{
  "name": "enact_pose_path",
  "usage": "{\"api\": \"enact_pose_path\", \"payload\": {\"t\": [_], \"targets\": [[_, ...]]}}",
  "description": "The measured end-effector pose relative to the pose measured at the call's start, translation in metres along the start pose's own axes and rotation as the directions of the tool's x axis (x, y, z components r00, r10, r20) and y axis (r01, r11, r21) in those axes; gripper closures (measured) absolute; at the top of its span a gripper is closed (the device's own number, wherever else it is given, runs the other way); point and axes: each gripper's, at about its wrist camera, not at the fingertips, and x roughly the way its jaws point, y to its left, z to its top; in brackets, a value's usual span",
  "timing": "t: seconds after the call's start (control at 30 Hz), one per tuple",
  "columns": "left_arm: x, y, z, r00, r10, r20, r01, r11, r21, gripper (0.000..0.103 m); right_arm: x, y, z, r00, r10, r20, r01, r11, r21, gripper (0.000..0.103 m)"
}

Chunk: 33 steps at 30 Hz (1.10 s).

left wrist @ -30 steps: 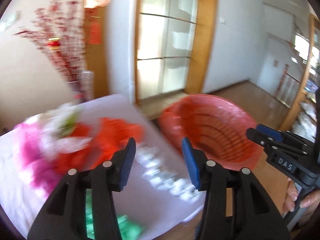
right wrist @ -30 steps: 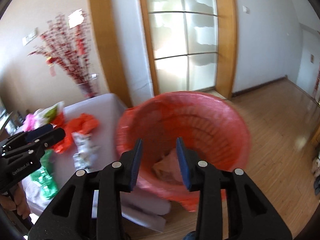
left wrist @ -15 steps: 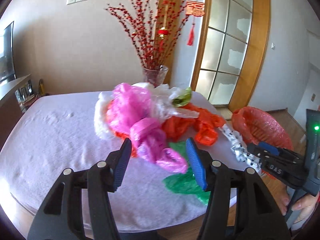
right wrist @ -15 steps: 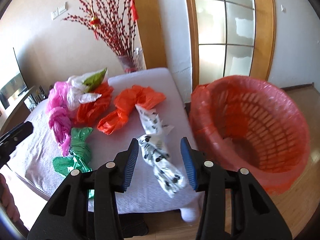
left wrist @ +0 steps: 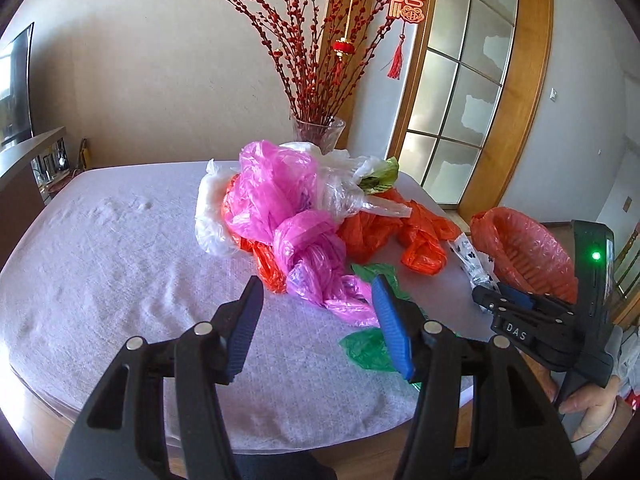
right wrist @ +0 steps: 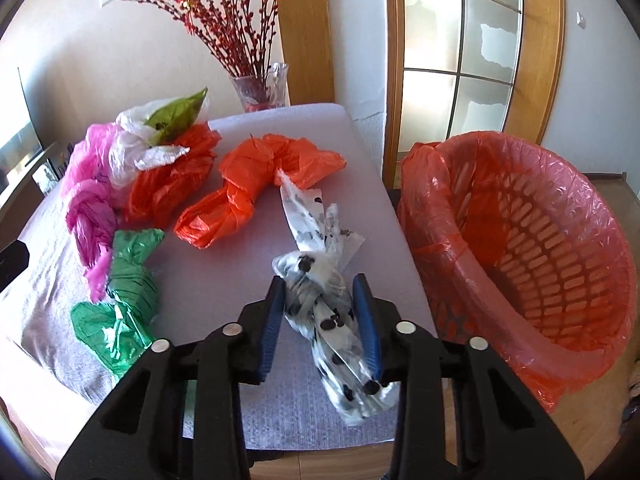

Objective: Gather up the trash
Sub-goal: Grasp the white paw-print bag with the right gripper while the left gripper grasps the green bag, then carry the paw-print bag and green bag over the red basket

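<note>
While the right gripper [right wrist: 320, 320] straddles the knotted spotted bag [right wrist: 320, 292] at the table's [right wrist: 224, 280] near right corner, jaws released and not yet pinching, it should clench on the knot, not the loose tail, then swing to the lined basket [right wrist: 560, 272] beside that edge; the left gripper [left wrist: 320, 320] hovers released

Your left gripper [left wrist: 316, 320] hangs with jaws apart over the counter [left wrist: 120, 260], just before the pink bag [left wrist: 296, 232].
</note>
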Motion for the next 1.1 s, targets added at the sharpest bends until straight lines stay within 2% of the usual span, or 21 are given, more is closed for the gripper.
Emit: {"api": "enact_pose_path", "payload": {"t": [0.2,0.43,0.5,0.57,0.83,0.9,0.97,1.1], "targets": [[0.008,-0.013,-0.005,0.999,-0.029,-0.028,0.029,0.999,0.021,0.047,-0.004,-0.001,-0.002,1.0,0.016,0.003,-0.016,1.0,0.001,0.078],[0.018,-0.039,-0.015,0.996,-0.062,-0.064,0.066,0.996,0.061,0.047,-0.001,0.0,-0.006,1.0,0.007,-0.007,-0.007,1.0,-0.009,0.077],[0.021,-0.045,-0.016,0.995,-0.067,-0.072,0.072,0.995,0.067,0.047,-0.001,-0.001,-0.008,1.0,0.006,0.0,-0.006,1.0,-0.01,0.08],[0.026,-0.05,-0.019,0.994,-0.07,-0.082,0.076,0.994,0.074,0.047,-0.005,-0.004,-0.01,1.0,0.02,0.002,-0.02,1.0,0.009,0.084],[0.046,-0.074,-0.031,0.988,-0.064,-0.142,0.077,0.993,0.088,0.05,-0.027,-0.022,-0.021,0.998,0.053,0.019,-0.054,0.995,0.088,0.084],[0.053,-0.08,-0.035,0.987,-0.054,-0.154,0.069,0.993,0.093,0.054,-0.032,-0.025,-0.023,0.998,0.057,0.023,-0.059,0.994,0.097,0.084],[0.06,-0.087,-0.038,0.985,-0.039,-0.166,0.058,0.992,0.111,0.07,-0.037,-0.026,-0.023,0.998,0.06,0.027,-0.063,0.993,0.101,0.084],[0.068,-0.094,-0.042,0.986,-0.03,-0.164,0.052,0.99,0.131,0.081,-0.043,-0.028,-0.023,0.997,0.069,0.038,-0.072,0.992,0.102,0.084]]}}
